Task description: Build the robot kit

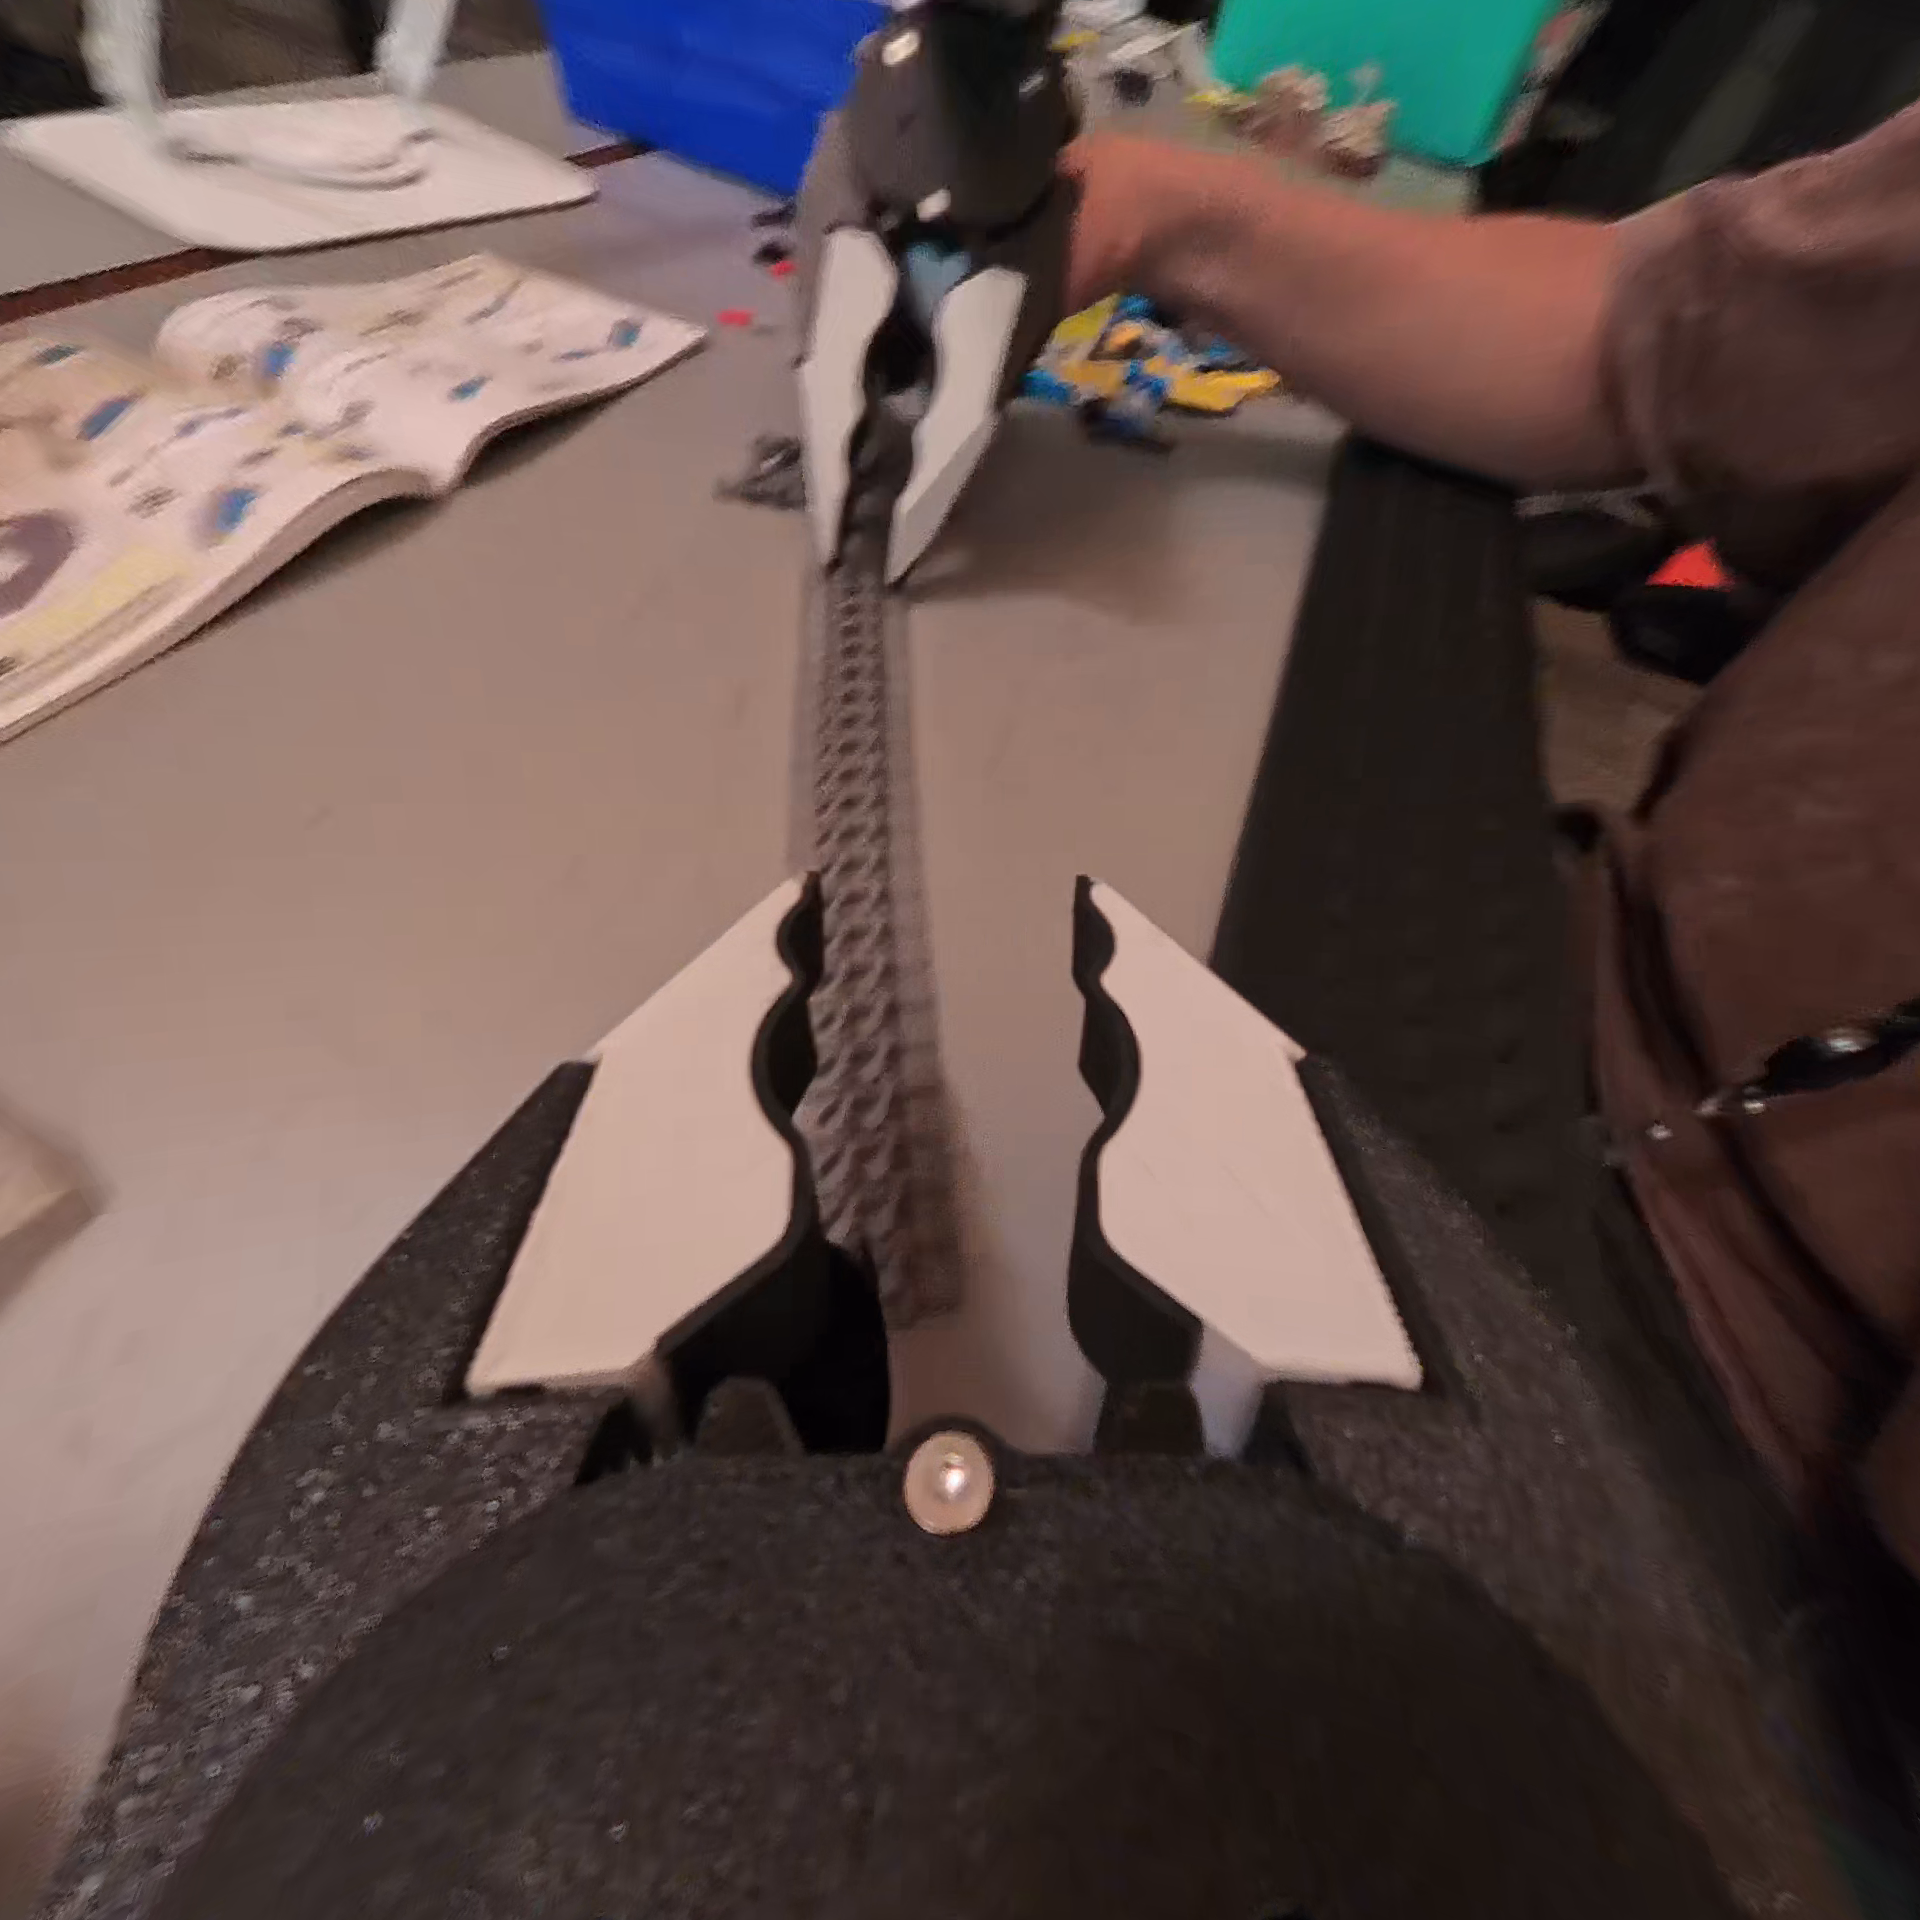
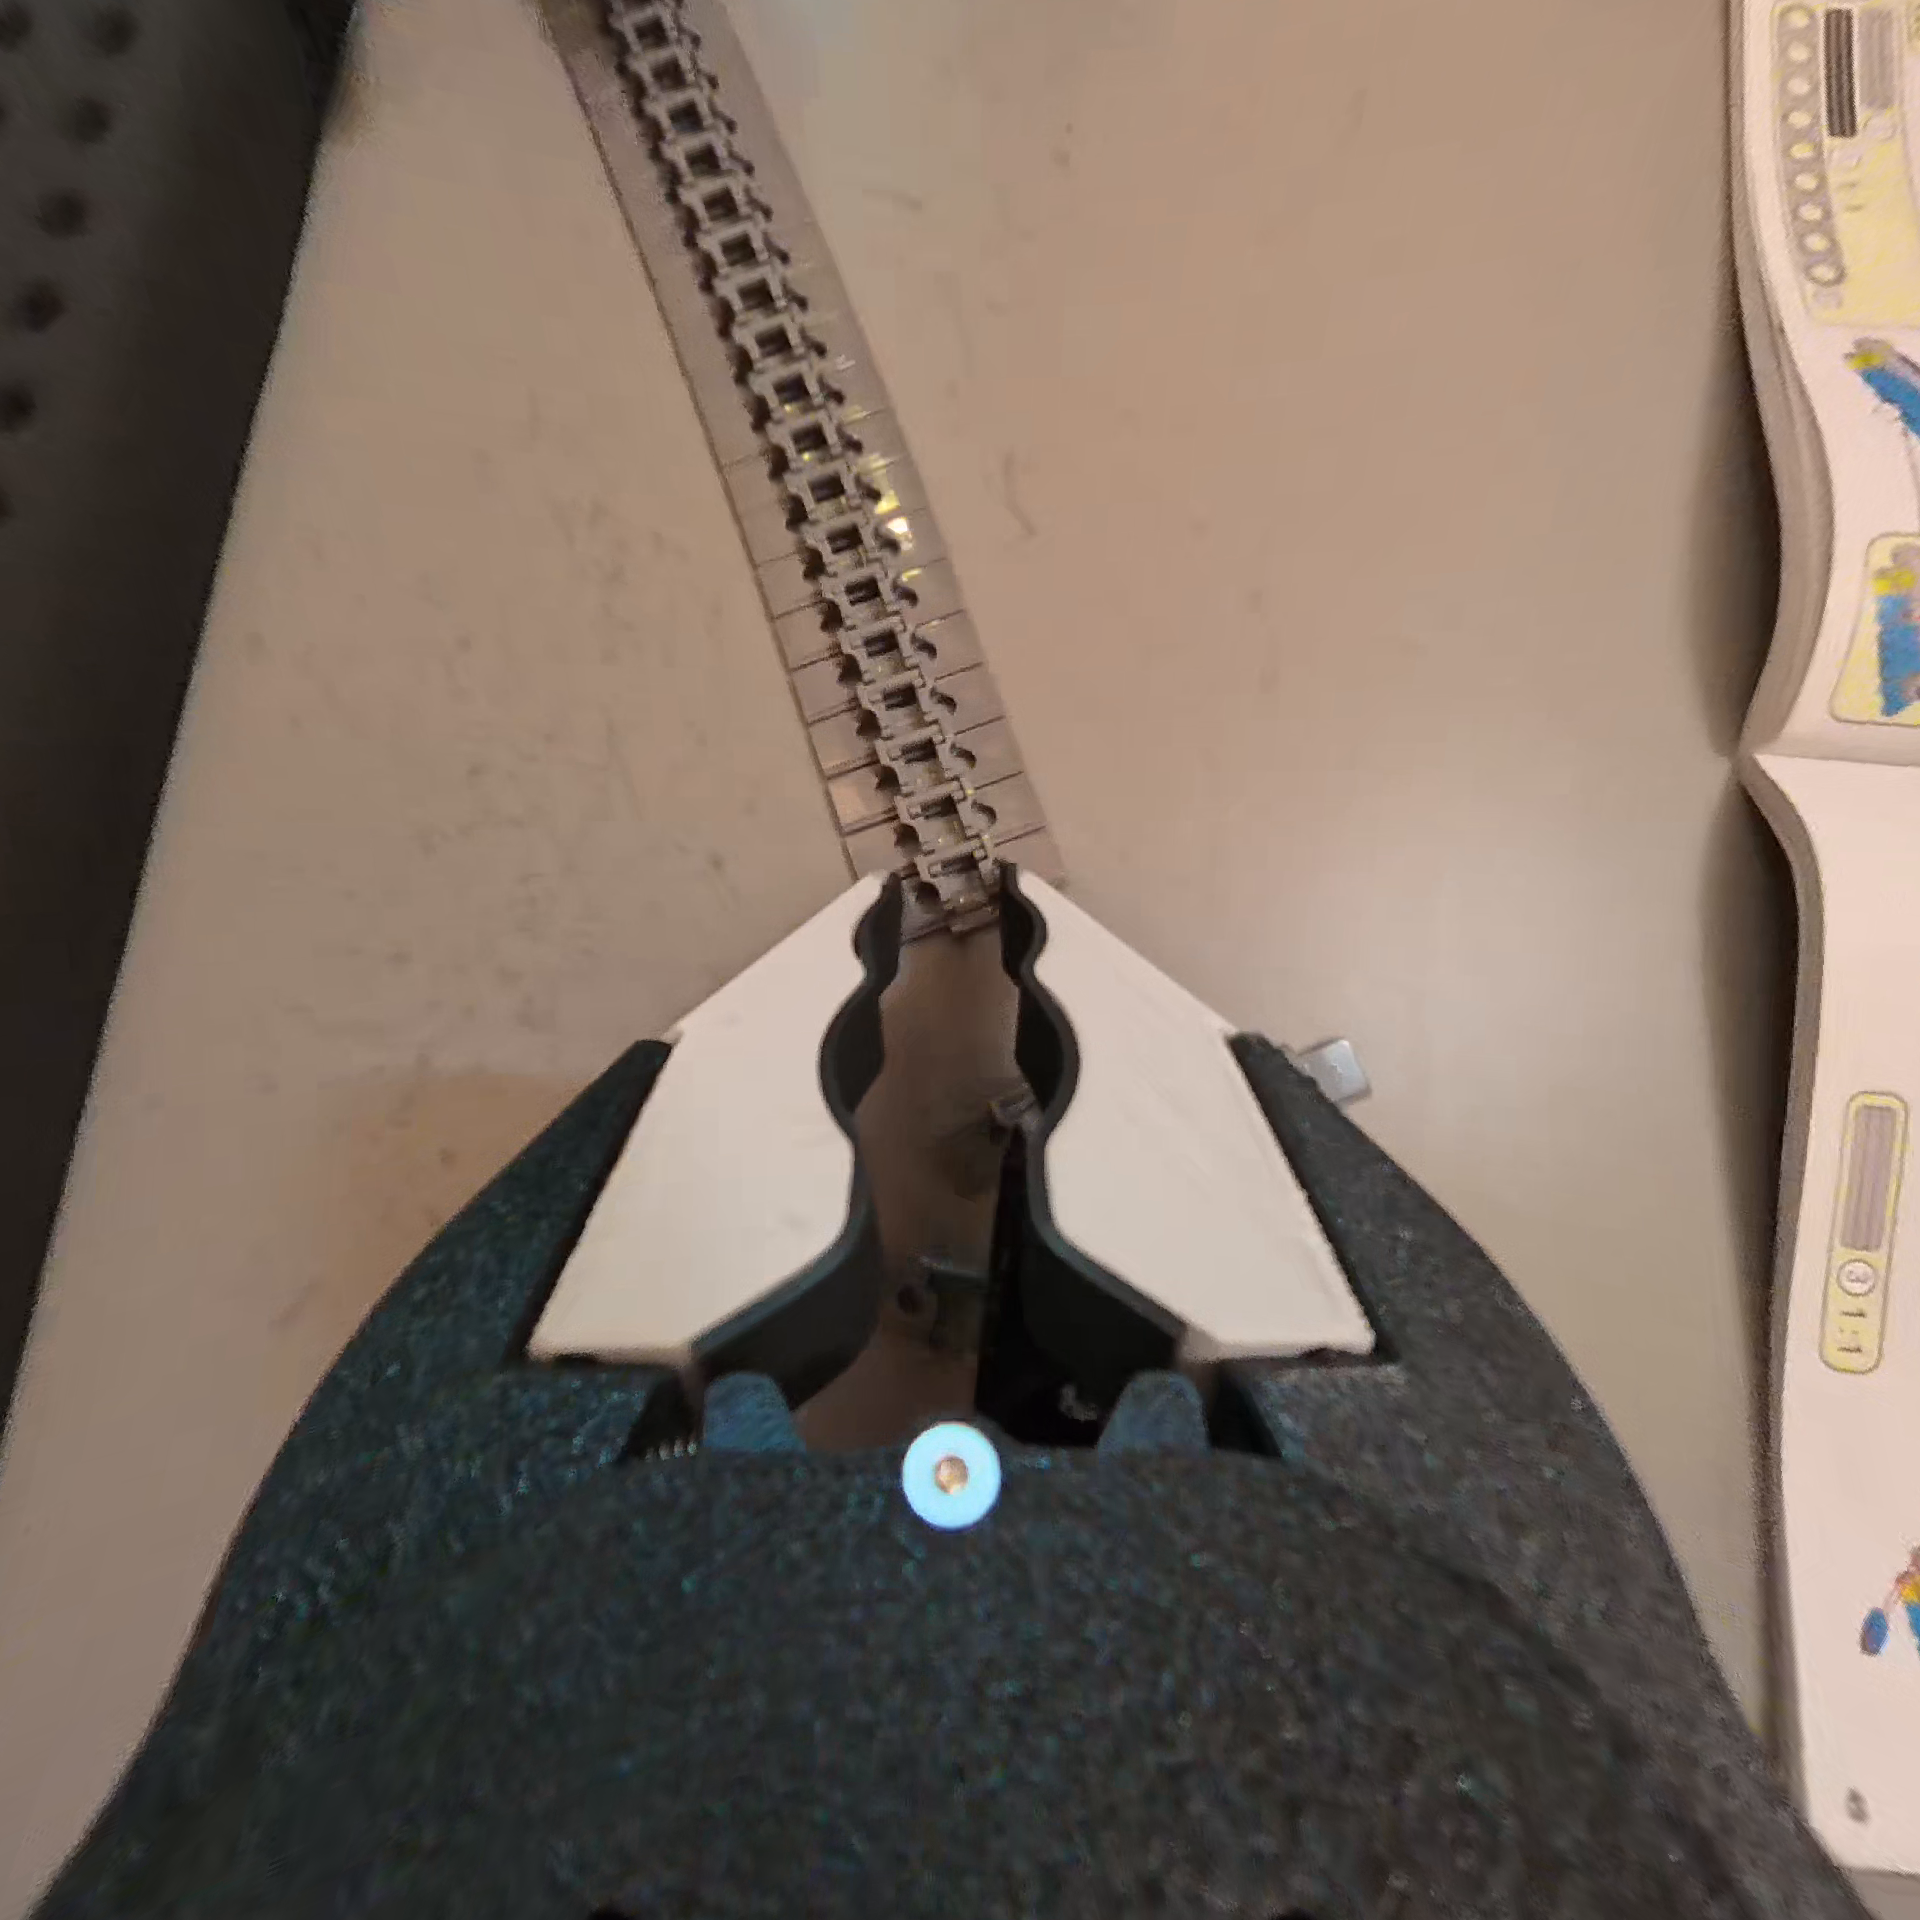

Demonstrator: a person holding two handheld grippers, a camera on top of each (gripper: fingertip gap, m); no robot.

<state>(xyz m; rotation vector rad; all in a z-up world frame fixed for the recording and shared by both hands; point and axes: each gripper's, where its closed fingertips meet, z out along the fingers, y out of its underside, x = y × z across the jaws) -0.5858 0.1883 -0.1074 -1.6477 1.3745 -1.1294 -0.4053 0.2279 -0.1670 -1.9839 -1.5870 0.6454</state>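
Note:
A long grey chain of track links (image 1: 860,727) lies stretched in a line on the beige table (image 1: 468,831). My left gripper (image 1: 945,894) is open. The near end of the chain lies between its fingers, close against the left finger (image 1: 665,1143). My right gripper (image 1: 864,566) is at the far end, with a person's hand behind it. In the right wrist view the right gripper (image 2: 951,888) is shut on the last link of the chain (image 2: 831,499), which curves away up and to the left over the table.
An open instruction booklet (image 1: 312,416) lies at the left; it also shows in the right wrist view (image 2: 1849,935). A black strip (image 1: 1382,779) runs along the right. A yellow and blue brick model (image 1: 1153,364), a blue box (image 1: 707,73) and a teal box (image 1: 1371,62) stand behind. A small grey piece (image 2: 1335,1065) lies by the right finger. Spacing between my two grippers at the tips: around 20 cm.

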